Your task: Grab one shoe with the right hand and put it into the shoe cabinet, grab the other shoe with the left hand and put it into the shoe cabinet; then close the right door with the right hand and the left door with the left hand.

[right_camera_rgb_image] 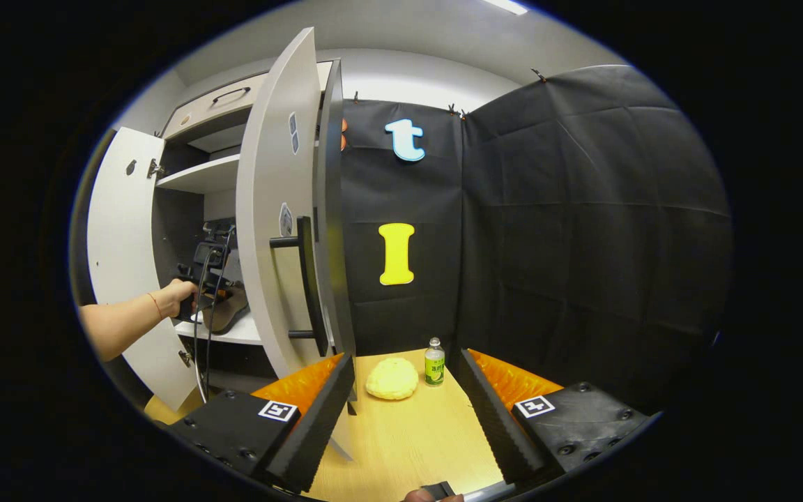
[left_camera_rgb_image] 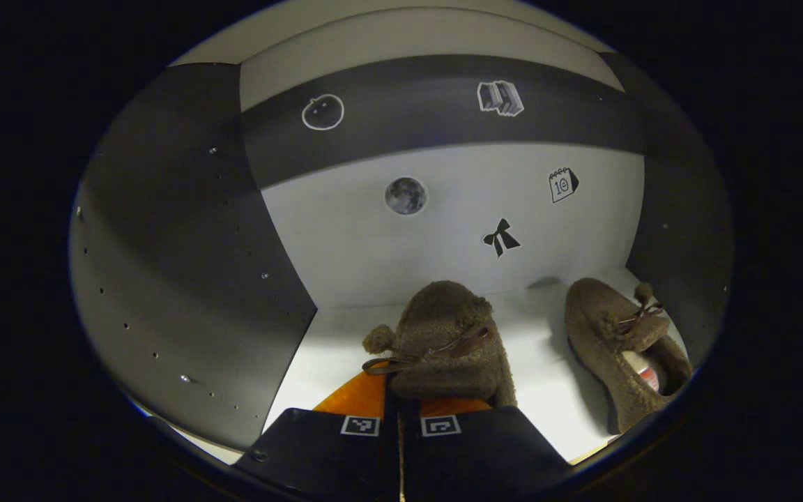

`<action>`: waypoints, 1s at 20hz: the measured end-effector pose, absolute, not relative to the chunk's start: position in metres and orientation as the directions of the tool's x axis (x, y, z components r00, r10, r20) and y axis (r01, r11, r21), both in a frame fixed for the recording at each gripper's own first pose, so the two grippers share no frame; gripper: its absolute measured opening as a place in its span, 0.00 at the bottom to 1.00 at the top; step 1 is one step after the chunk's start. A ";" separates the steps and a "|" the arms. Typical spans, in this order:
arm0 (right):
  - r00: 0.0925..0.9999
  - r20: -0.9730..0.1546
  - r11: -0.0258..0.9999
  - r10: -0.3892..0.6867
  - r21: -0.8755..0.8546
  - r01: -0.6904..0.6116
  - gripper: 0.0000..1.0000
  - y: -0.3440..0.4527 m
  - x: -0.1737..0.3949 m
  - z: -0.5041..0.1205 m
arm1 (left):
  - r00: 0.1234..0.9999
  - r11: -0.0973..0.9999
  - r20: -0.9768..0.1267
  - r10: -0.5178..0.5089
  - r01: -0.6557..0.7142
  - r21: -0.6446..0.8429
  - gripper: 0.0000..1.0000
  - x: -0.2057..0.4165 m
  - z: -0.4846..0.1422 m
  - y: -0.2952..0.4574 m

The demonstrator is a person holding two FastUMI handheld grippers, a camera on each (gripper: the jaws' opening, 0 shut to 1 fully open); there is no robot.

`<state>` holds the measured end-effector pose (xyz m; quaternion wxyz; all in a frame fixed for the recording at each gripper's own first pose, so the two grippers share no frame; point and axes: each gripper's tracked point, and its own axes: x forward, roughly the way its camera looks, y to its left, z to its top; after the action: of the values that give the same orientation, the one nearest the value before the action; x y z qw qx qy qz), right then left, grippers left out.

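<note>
Fingers of the left gripper [left_camera_rgb_image: 401, 418] sit close together at the bottom of the left gripper view, pinched on the heel end of a fuzzy brown shoe [left_camera_rgb_image: 443, 341]. That shoe rests on the white shelf [left_camera_rgb_image: 318, 348] inside the shoe cabinet, toe toward the back wall [left_camera_rgb_image: 443, 230], its small pompom and lace hanging to the left. Second shoe [left_camera_rgb_image: 617, 341] lies to the right on the same shelf, near the dark side panel, apart from the first, its opening turned toward the camera. Back wall carries small stickers: moon, bow, calendar, apple, books.

Right gripper [right_camera_rgb_image: 408, 418] hangs outside the cabinet, fingers spread wide, nothing between them. It hovers above a wooden tabletop [right_camera_rgb_image: 408, 446]. Ahead of it on the table: a pale yellow lump [right_camera_rgb_image: 392, 378] and a small green bottle [right_camera_rgb_image: 434, 362], just beside each other. Right door [right_camera_rgb_image: 283, 230] stands open, edge-on, with a dark bar handle [right_camera_rgb_image: 304, 279]. Left door [right_camera_rgb_image: 119, 265] also open. Between the doors, a hand [right_camera_rgb_image: 180, 291] holds the other gripper in at the lower shelf, where a brown shoe shows.
</note>
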<state>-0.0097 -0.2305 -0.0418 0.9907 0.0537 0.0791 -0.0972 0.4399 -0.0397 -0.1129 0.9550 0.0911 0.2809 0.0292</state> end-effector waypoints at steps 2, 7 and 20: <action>0.968 -0.166 0.975 -0.187 0.093 0.204 0.98 -0.231 -0.009 -0.042 | 0.827 0.980 -0.551 0.112 0.001 0.201 0.08 0.440 -0.120 -0.037; 0.971 -0.160 0.976 -0.176 0.101 0.194 0.98 -0.226 -0.010 -0.039 | 0.821 0.981 -0.564 0.095 0.018 0.192 0.22 0.426 -0.114 -0.037; 0.980 -0.127 0.976 -0.156 0.133 0.173 0.97 -0.223 -0.021 -0.020 | 0.944 0.993 -0.329 0.029 0.010 0.114 0.96 0.320 -0.027 -0.042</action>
<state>-0.0211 -0.2233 -0.0203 0.9923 0.0718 0.0580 -0.0828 0.3199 -0.0423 -0.0268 0.9842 0.0569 0.1675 0.0048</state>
